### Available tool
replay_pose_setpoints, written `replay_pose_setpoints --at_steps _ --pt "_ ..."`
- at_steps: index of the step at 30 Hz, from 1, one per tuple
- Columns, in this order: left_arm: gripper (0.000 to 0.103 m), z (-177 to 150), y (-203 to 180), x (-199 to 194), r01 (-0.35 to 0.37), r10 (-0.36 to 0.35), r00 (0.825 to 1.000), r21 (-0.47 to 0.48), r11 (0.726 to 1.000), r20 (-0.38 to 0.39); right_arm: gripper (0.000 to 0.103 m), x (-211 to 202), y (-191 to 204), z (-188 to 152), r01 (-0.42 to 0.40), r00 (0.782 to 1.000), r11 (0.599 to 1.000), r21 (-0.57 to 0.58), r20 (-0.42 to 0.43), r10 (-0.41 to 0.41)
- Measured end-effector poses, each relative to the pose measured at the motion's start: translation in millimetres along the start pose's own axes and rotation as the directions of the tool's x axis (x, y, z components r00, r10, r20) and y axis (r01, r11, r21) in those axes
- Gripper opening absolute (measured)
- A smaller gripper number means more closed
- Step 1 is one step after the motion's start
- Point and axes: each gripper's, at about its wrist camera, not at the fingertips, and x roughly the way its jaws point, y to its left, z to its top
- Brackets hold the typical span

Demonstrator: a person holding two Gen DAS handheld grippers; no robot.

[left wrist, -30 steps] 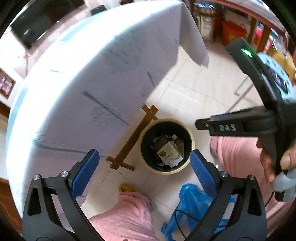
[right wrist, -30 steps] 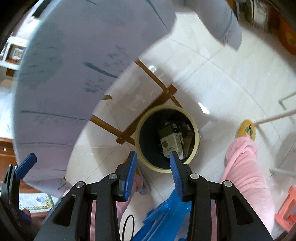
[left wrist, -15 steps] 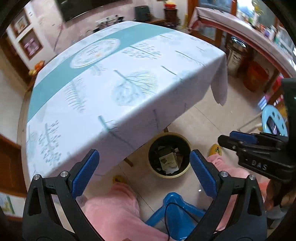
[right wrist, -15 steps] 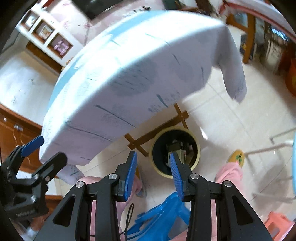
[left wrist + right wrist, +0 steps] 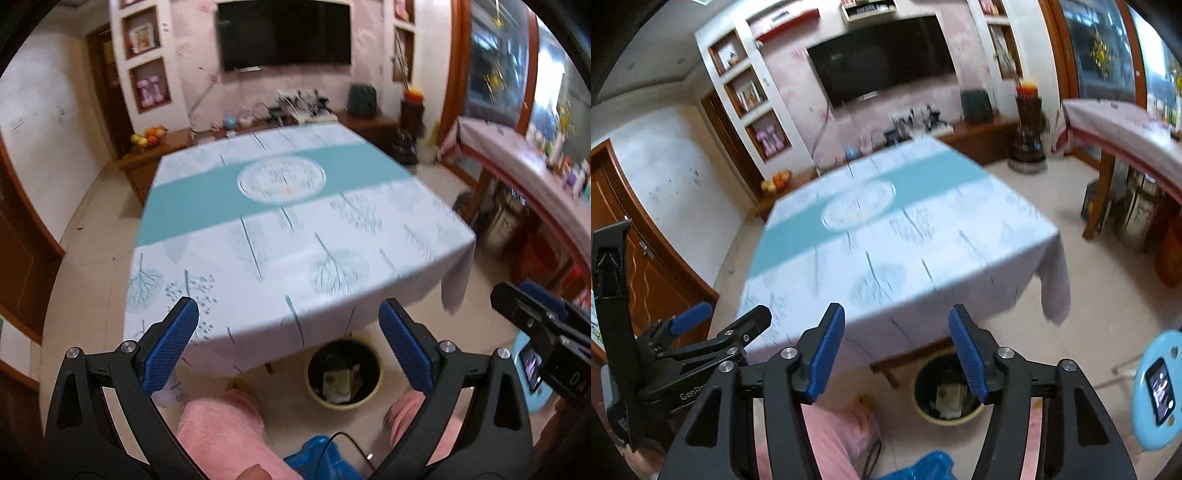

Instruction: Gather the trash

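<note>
I log: left gripper (image 5: 288,343) raised level over table (image 5: 295,221), jaws spread, empty; right gripper (image 5: 897,350) alongside, likewise parted; bin (image 5: 343,376) holding trash (image 5: 338,384) below.

Our left gripper (image 5: 288,345) has matte black triangular arms with cut-out windows, silver screw heads at the pivots, and two royal-blue ribbed pads (image 5: 168,350) on its fingertips. Our right gripper (image 5: 897,354) is built the same: black frames, round silver screws, blue textured pads (image 5: 968,356). At nine o'clock in the right wrist view the left tool's black body carries white lettering that reads "GenRo", cut off by a finger. Our legs (image 5: 225,432) wear fuzzy pink trousers, at six o'clock in both views. A thin black cable (image 5: 341,445) loops between our knees, and a fingertip of bare skin (image 5: 251,472) peeks in at the bottom edge.
</note>
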Motion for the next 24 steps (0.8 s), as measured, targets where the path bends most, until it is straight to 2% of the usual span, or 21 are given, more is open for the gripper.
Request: replay_pose_setpoints --at_steps 4,8,24 --pt "0.097 9 1 -25 -0.028 0.029 0.999 -0.024 0.999 0.042 0.060 -24 16 14 -0.007 1.000 1.000 -0.023 0.027 0.008" --pt "0.097 11 2 -36 -0.034 0.036 0.999 -0.045 0.998 0.038 0.060 -41 22 18 -0.005 0.998 0.999 -0.051 0.058 0.007" --pt "0.097 6 -8 -45 -0.032 0.033 0.999 -0.026 0.999 0.040 0.060 -65 36 15 0.032 0.994 0.995 -0.093 0.112 -0.021"
